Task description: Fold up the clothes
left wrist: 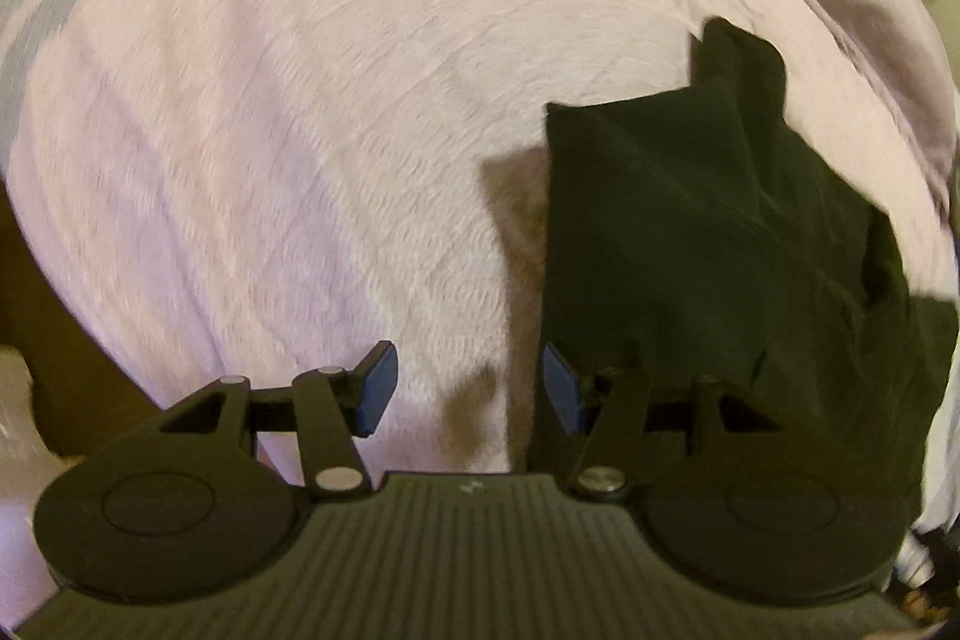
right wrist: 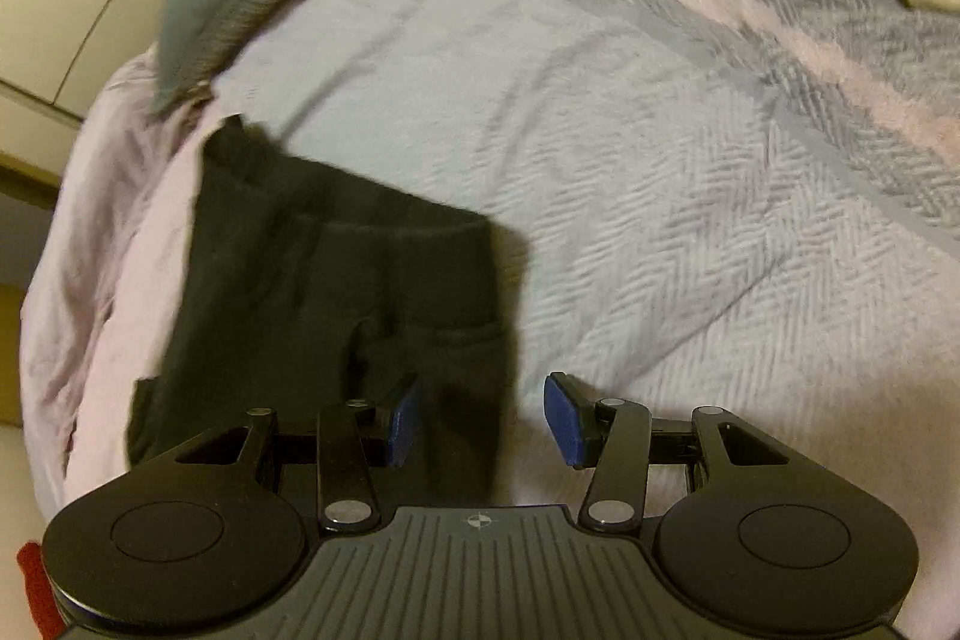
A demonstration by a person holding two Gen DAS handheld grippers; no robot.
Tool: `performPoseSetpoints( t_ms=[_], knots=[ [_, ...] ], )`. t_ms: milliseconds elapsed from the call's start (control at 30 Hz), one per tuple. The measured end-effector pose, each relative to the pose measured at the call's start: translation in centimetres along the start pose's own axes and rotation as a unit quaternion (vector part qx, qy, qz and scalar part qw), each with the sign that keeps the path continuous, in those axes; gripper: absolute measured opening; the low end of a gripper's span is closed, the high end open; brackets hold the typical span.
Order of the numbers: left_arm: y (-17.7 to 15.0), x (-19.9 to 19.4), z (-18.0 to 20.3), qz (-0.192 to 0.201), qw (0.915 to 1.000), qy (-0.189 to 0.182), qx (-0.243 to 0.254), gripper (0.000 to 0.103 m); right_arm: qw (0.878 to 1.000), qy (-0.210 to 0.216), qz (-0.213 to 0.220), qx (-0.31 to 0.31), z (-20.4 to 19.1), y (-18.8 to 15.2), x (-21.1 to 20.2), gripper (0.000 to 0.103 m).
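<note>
1. Hanging over the bed, the left hand-held gripper (left wrist: pixel 469 388) has its blue pads spread with nothing between them; the dark garment (left wrist: pixel 720 268) begins at its right-hand pad and runs off to the right
2. Spread and empty too, the right hand-held gripper (right wrist: pixel 480 418) has the garment's near edge (right wrist: pixel 336 292) showing just behind its left-hand pad
3. Lying on the pink-and-grey blanket (right wrist: pixel 660 160), the garment looks like small trousers, waistband far, long axis running away from both grippers
4. Neither is clearly nearer; each sits at its own side of the near end, so I judge a two-handed pinch comes next
</note>
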State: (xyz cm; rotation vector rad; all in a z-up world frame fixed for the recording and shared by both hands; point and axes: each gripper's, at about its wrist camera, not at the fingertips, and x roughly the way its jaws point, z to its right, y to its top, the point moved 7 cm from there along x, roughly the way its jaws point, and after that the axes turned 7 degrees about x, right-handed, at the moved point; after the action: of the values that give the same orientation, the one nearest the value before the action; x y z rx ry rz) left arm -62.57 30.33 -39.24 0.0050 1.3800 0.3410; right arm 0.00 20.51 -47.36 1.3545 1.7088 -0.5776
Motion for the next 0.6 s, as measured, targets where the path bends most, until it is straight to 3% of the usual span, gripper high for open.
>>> performPoseSetpoints(
  t_ms=[200,267,300,467,600],
  knots=[
    [-2.4,-0.3,-0.9,0.013,0.9981,-0.018,-0.058,0.050,0.995,0.100,-0.024,0.001,-1.1,-0.9,1.2,0.048],
    [-2.7,-0.3,-1.0,0.020,0.9971,-0.024,-0.070,0.050,0.993,0.113,-0.025,-0.016,-1.8,-1.0,0.8,0.017],
    [-2.7,-0.4,-1.0,0.025,0.9965,-0.026,-0.075,0.050,0.993,0.115,-0.025,-0.023,-1.9,-0.9,0.5,0.008],
    [-1.0,-0.7,-1.5,0.053,0.9939,-0.035,-0.091,0.050,0.989,0.138,-0.009,-0.045,-3.3,0.0,-2.7,0.006],
    [1.6,-1.3,-1.8,0.078,0.9920,-0.047,-0.088,0.054,0.991,0.113,0.043,-0.058,-4.2,2.0,-5.1,0.005]
  ],
)
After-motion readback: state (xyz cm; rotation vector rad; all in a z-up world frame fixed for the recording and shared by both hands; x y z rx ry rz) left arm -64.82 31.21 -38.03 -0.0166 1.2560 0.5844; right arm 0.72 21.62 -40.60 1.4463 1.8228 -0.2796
